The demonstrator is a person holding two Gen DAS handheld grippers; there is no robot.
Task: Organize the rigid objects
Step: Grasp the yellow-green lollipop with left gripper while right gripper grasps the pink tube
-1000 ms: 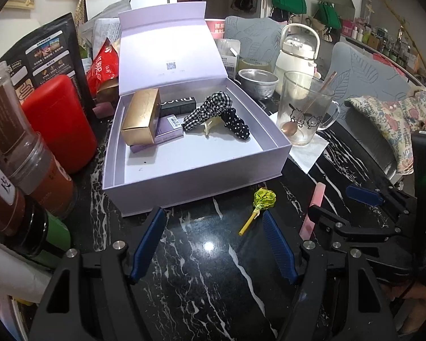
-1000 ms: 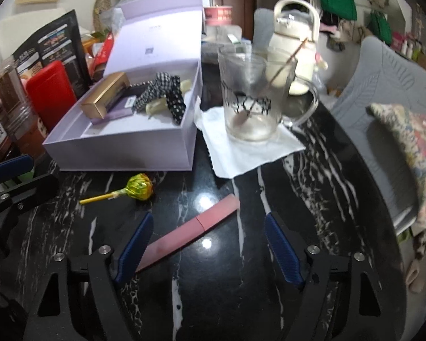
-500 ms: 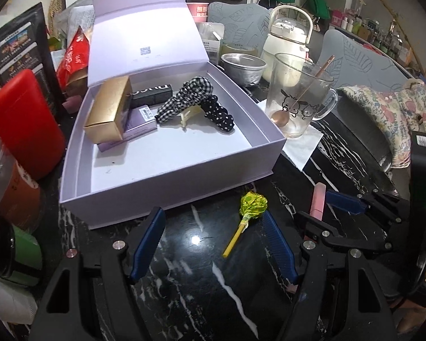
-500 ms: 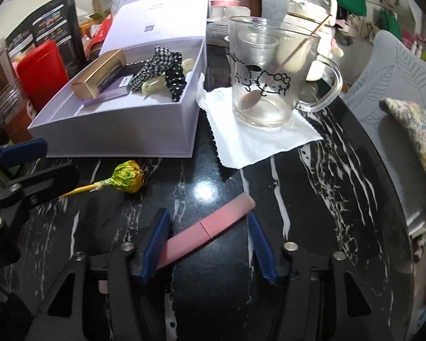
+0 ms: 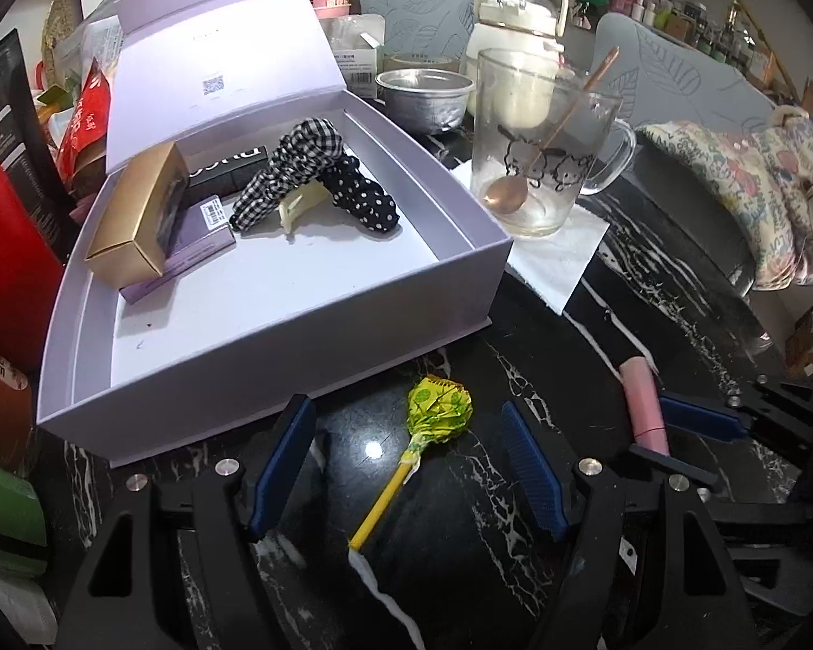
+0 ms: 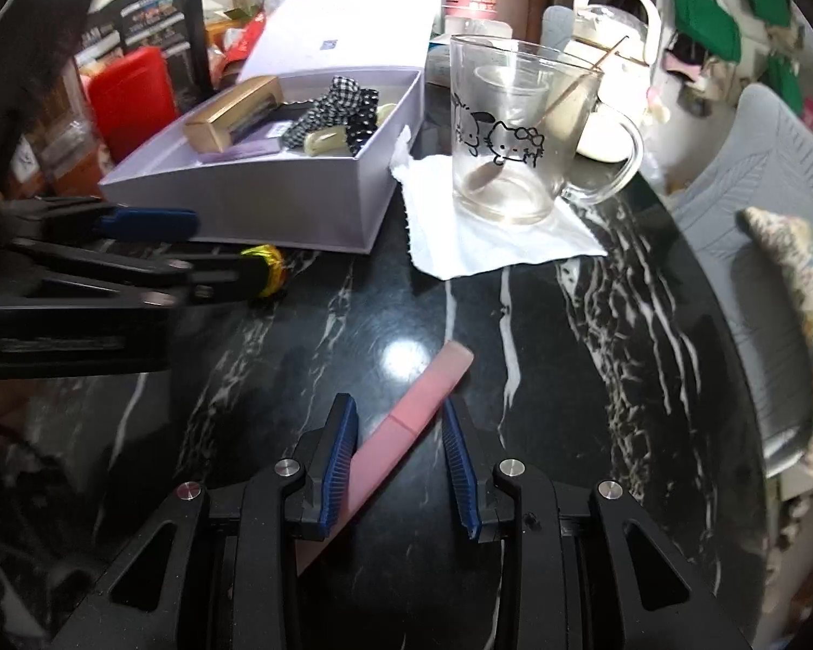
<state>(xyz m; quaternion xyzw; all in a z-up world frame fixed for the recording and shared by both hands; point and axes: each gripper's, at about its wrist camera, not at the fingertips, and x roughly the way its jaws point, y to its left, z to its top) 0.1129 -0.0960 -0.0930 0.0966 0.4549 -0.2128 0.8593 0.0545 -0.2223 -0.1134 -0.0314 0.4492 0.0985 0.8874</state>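
1. Straddling a lollipop (image 5: 438,410) with the left gripper (image 5: 409,460): jaws wide, pads clear of it on both sides. Yellow-green crinkled wrapper, yellow stick angled toward the camera, flat on the black marble table (image 5: 650,303), just in front of the box.
2. Lavender box (image 5: 276,341), lid propped open behind. Inside, left to right: gold carton (image 5: 135,222) resting on a purple flat pack (image 5: 189,254); black case behind, mostly hidden; gingham hair claw (image 5: 287,173) leaning on a polka-dot one (image 5: 363,200). Near half of the floor bare.
3. Glass mug (image 6: 515,130) with cartoon print, standing on a white napkin (image 6: 488,238) right of the box; copper spoon (image 5: 547,135) leaning inside.
4. Right gripper (image 6: 401,455): jaws just been closing, now narrow, around a pink slim stick (image 6: 406,422) lying diagonally on the marble. Left pad against the stick; contact at the right pad not clear. Far end poking out past the fingertips.
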